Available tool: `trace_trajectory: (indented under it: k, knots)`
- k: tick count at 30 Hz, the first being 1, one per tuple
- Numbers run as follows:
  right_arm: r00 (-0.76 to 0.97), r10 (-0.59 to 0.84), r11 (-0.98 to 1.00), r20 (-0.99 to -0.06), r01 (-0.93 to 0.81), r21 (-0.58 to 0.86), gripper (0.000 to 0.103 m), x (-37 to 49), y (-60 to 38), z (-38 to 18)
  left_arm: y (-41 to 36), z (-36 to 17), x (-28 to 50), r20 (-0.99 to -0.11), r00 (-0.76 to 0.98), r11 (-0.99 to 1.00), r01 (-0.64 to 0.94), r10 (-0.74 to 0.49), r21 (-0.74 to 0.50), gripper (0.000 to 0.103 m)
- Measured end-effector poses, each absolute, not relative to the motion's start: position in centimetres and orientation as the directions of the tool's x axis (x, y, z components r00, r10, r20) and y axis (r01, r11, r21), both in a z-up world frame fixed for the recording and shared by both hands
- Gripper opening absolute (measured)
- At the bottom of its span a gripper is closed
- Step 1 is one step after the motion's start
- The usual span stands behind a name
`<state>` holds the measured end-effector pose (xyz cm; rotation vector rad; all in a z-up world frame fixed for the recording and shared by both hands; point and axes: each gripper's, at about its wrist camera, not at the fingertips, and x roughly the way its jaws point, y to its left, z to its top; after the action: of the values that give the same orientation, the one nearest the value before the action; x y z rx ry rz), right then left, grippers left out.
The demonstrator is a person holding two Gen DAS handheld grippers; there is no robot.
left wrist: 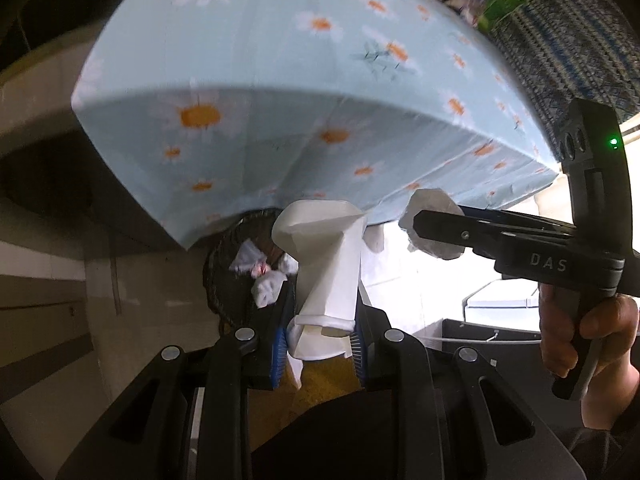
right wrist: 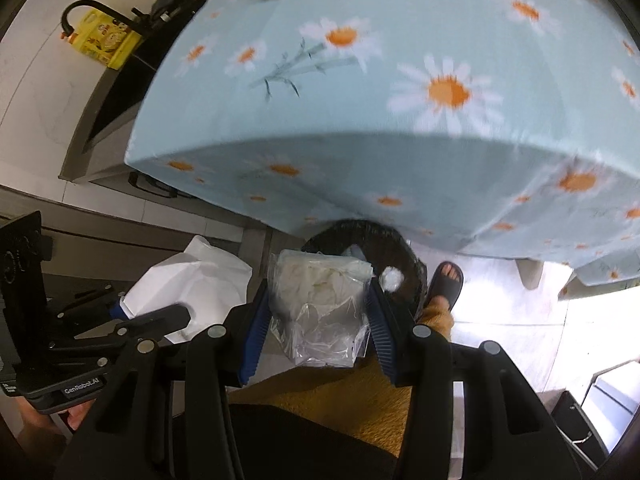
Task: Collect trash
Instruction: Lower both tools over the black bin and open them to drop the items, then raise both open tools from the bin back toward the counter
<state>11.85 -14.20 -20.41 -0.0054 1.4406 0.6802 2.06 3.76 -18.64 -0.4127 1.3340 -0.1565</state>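
A: What do the left fingers (left wrist: pixel 282 316) have?

B: They are clenched on a folded white paper bag (left wrist: pixel 324 264), its long axis running forward along the fingers and sticking out well past the tips. The left gripper (left wrist: pixel 320 344) points at the black mesh trash bin (left wrist: pixel 224 276), which sits on the floor partly tucked under the hanging edge of the daisy-print tablecloth (left wrist: pixel 280 60). Crumpled white tissues (left wrist: pixel 268 284) already lie inside it.

A: And the right fingers (right wrist: pixel 380 320)?

B: Grasping a crumpled clear plastic bag (right wrist: pixel 320 304) with whitish stuff in it. From the right gripper (right wrist: pixel 316 328) the bin (right wrist: pixel 408 264) lies straight ahead and below, rim just past the bag's far end.

A: Which one is nearer?

B: I judge both close; the right looks more squarely over the opening, the left comes in from the side.

A: Room to move?

B: Tight at the far side, where the worktop's cloth overhangs the bin. A sandalled foot (right wrist: pixel 446 280) stands just beside the rim on the right. The near side is open floor, so dropping from this side looks safest.
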Motion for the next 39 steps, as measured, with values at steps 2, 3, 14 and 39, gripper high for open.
trace_trajectory:
  k: [2, 3, 14, 39]
  knots:
    - [-0.039, 0.426, 0.815, -0.904, -0.417, 0.402, 0.048, 11.8, -14.2, -20.9, 3.7, -19.4, 2.1, -0.914, 0.211, 0.918, -0.129, -0.345, -0.376, 0.025]
    - [-0.051, 0.432, 0.815, -0.9, -0.406, 0.414, 0.049, 11.9, -14.2, -21.1, 3.8, -19.7, 2.1, -0.917, 0.205, 0.918, -0.133, -0.343, -0.373, 0.028]
    - [-0.025, 0.447, 0.835, -0.894, -0.347, 0.427, 0.065, 13.3, -15.5, -20.6, 3.9, -20.2, 2.7, -0.923, 0.187, 0.917, -0.159, -0.336, -0.366, 0.049]
    - [0.093, 0.449, 0.845, -0.889, -0.367, 0.389, 0.065, 13.0, -15.7, -15.7, 6.2, -15.5, 2.9, -0.906, 0.304, 0.92, -0.167, -0.294, -0.355, 0.049]
